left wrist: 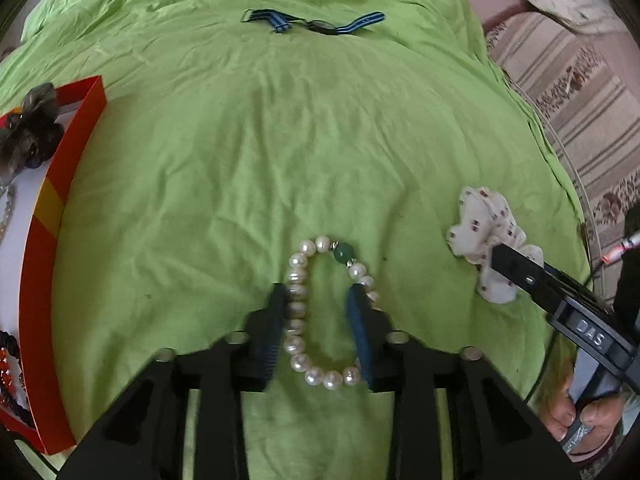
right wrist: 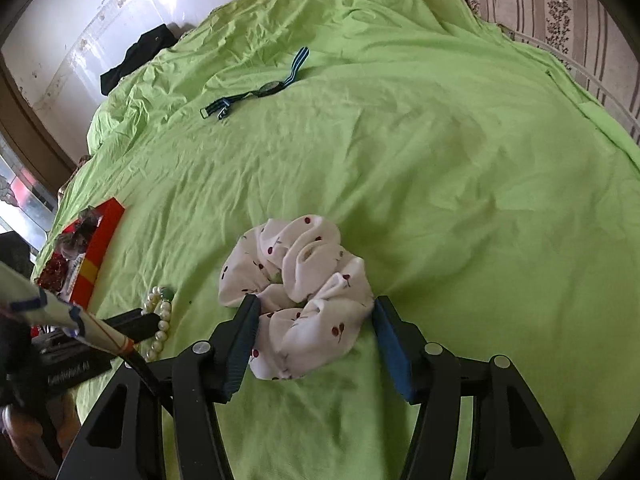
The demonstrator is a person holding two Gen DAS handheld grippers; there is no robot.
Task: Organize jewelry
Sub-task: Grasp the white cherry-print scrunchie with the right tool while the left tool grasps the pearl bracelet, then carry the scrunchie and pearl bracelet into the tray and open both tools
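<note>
**Two grippers straddle two soft catches on the green sheet**

At the bottom centre of the left wrist view, the left gripper (left wrist: 320, 300) stands with its jaws apart, one on either side of the pearl bracelet (left wrist: 298, 320). The left finger touches or lies just beside the strand's left run, and the right finger overlaps the right run. Nothing is clamped. The bracelet lies flat as a long loop, with a green bead (left wrist: 343, 252) at its far end. The bracelet is probably light but slippery: round, hard beads on a flexible cord can roll out of a flat pinch. One run of pearls, taken crosswise between the pads, looks like the safer hold, since squeezing the whole loop would only collapse it.

At the bottom centre of the right wrist view, the right gripper (right wrist: 314, 304) is likewise spread wide around the cherry-print scrunchie (right wrist: 298, 300), its left pad touching the fabric. The scrunchie is likely soft, very light and easily squashed, and any bunched fold should give a good grip.

Farther off, at the left edge of the left wrist view, sits the red box (left wrist: 44, 248), which already holds a dark hair accessory (left wrist: 30, 128) and beaded pieces. It seems the likely destination.

Farthest, near the top centre, a striped-strap watch (left wrist: 316, 24) lies on the green sheet (left wrist: 280, 140), well apart from both grippers.
</note>
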